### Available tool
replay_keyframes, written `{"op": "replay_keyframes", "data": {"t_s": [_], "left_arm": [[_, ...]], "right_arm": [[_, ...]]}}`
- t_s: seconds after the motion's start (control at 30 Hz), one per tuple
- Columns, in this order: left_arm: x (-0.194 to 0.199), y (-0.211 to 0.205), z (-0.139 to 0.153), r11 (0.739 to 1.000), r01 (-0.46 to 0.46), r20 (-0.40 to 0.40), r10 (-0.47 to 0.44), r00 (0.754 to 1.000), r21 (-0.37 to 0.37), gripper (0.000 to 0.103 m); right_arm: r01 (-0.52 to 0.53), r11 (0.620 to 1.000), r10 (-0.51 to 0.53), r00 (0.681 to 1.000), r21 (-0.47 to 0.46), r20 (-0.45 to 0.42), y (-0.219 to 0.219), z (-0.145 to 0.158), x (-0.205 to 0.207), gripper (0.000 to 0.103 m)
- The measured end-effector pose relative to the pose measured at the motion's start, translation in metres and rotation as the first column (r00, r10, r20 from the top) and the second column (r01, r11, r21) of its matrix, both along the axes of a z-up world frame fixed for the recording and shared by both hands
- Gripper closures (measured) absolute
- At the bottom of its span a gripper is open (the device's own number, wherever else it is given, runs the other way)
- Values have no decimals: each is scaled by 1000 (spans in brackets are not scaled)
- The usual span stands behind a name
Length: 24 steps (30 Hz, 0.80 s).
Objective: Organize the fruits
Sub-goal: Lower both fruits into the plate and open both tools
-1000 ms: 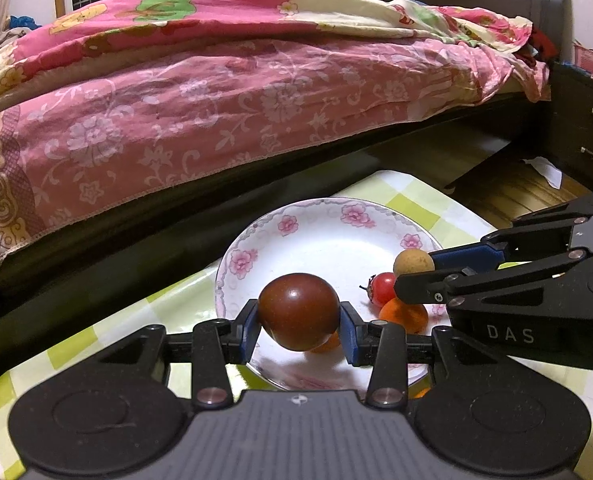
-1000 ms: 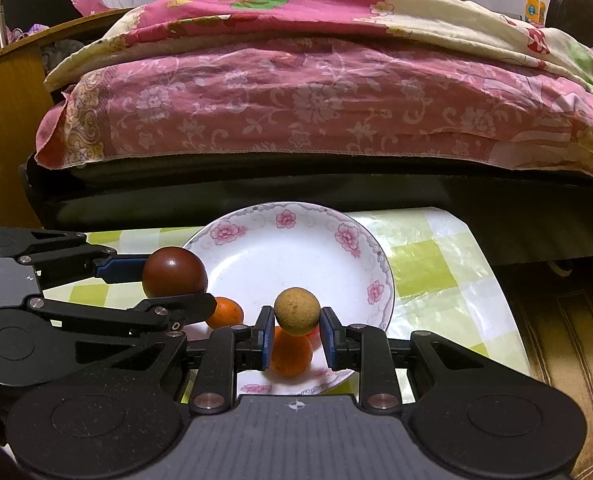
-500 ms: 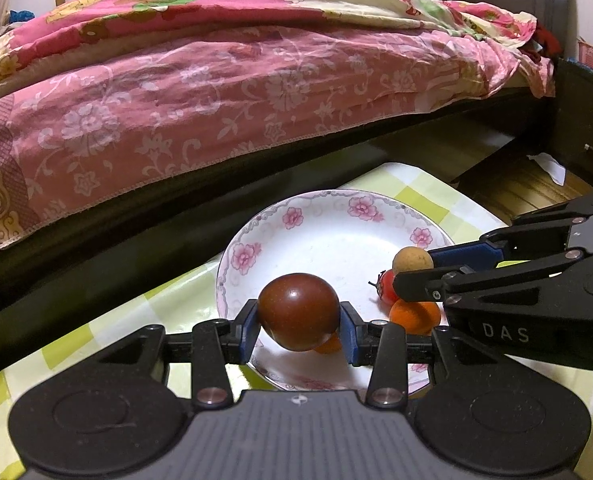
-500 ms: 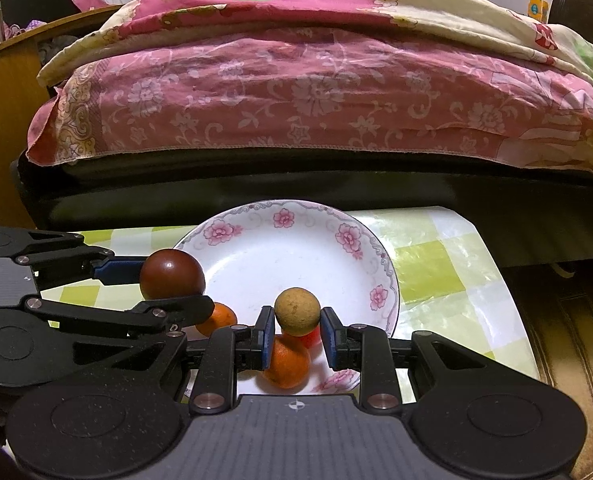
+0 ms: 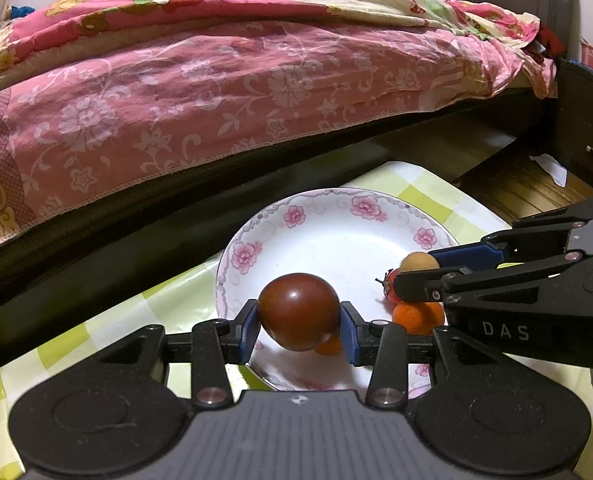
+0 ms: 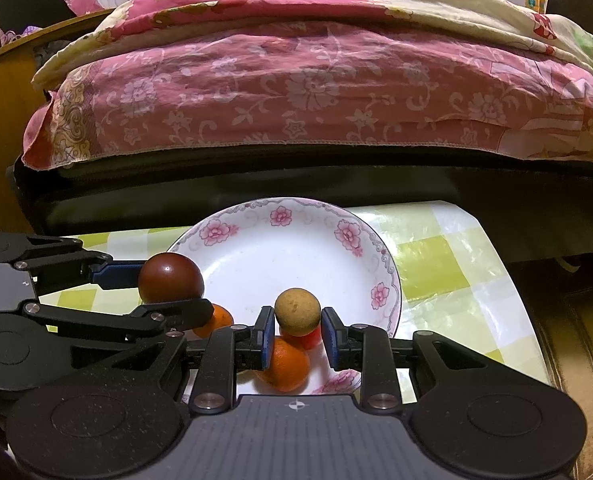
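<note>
Two fruits held over the floral plate

The dark red fruit [image 5: 299, 311] is clamped in the left gripper [image 5: 299, 330] above the plate's [image 5: 336, 236] near-left rim; the tan round fruit [image 6: 297, 306] is pinched by the right gripper [image 6: 297, 338] over an orange [image 6: 286, 364] and a cherry tomato [image 6: 310, 339] at the near rim, on the checked tablecloth [image 6: 436, 264].

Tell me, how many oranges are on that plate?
2. One orange lies at the plate's near edge, under the right gripper. The other orange sits to its left, half hidden beneath the left gripper. More may be hidden.
</note>
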<state>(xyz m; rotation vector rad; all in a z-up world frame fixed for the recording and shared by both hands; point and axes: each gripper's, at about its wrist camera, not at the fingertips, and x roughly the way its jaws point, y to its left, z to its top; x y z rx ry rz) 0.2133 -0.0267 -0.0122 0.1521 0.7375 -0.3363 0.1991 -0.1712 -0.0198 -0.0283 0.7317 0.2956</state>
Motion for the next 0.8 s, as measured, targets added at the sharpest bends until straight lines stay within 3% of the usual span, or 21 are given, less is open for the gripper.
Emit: {"op": "replay_keyframes", "data": {"t_s": [0.8], "left_arm": [[11,2,1,999,-35,40,37,999,-29,49]], "right_arm": [[38,999,-37,999,24,-8,-10,-3,4,68]]}}
